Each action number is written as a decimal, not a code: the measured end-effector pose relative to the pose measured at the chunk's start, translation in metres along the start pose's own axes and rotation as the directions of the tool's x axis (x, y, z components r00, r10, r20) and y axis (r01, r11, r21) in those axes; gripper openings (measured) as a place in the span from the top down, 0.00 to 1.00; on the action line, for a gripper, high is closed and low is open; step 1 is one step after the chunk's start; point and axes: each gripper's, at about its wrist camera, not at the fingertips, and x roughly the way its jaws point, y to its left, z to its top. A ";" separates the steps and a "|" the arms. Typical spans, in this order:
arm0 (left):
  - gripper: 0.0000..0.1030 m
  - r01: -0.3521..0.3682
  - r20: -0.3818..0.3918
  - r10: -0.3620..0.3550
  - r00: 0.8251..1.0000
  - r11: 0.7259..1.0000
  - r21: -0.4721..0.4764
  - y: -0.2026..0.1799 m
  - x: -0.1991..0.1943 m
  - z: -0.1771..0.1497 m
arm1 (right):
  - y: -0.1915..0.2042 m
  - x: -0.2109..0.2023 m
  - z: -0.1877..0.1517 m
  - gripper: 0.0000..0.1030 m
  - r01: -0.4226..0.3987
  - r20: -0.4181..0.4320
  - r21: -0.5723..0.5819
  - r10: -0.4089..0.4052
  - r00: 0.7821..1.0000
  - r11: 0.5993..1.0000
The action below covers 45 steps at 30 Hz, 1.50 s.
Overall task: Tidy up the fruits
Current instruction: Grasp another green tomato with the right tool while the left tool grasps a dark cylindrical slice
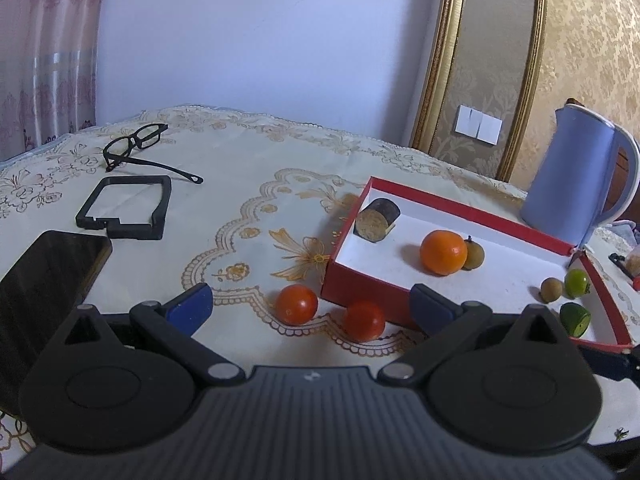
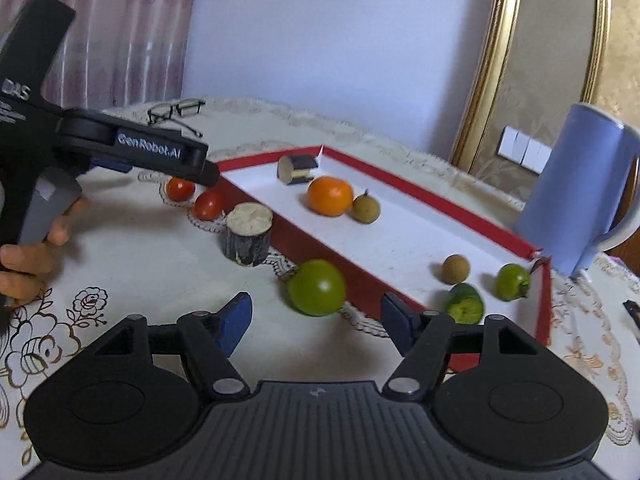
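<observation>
A red box (image 1: 472,210) (image 2: 440,204) with a white floor holds an orange (image 1: 443,252) (image 2: 330,195), brown longans (image 1: 474,255) (image 2: 455,268), small green fruits (image 1: 576,282) (image 2: 512,282), a cut green piece (image 2: 465,303) and a dark cane piece (image 1: 376,220) (image 2: 297,168). Two red tomatoes (image 1: 296,304) (image 1: 365,320) lie on the cloth just ahead of my open, empty left gripper (image 1: 310,306). My right gripper (image 2: 316,318) is open; a green tomato (image 2: 317,287) lies on the cloth just ahead between its fingers. A second cane piece (image 2: 247,234) stands outside the box.
A blue kettle (image 1: 580,176) (image 2: 576,192) stands behind the box. Glasses (image 1: 138,146), a black frame (image 1: 126,208) and a dark phone (image 1: 44,292) lie at the left. The left gripper's body (image 2: 120,148) and the holding hand (image 2: 24,260) show in the right wrist view.
</observation>
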 end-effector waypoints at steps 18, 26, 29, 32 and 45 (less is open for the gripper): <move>0.00 0.040 0.007 -0.041 0.999 0.998 0.039 -0.005 -0.002 -0.001 | 0.002 0.018 0.012 0.67 0.011 -0.062 0.077 -0.007 0.998 0.997; 0.00 0.176 -0.014 -0.176 0.984 0.973 0.149 -0.024 -0.011 -0.008 | -0.012 -0.036 -0.017 0.67 0.025 0.011 0.141 -0.027 1.000 0.990; 0.00 0.142 0.033 -0.158 0.987 0.947 0.289 -0.047 -0.022 -0.019 | -0.023 -0.049 -0.028 0.67 0.036 0.029 0.195 -0.042 0.999 0.980; 0.00 0.135 0.073 -0.177 0.982 0.910 0.393 -0.063 -0.031 -0.028 | -0.034 -0.052 -0.037 0.67 0.030 0.035 0.254 -0.040 0.999 0.967; 0.43 0.218 -0.119 -0.184 0.976 0.867 0.449 -0.082 0.004 -0.027 | -0.047 -0.046 -0.046 0.67 -0.036 0.036 0.337 0.025 0.999 0.941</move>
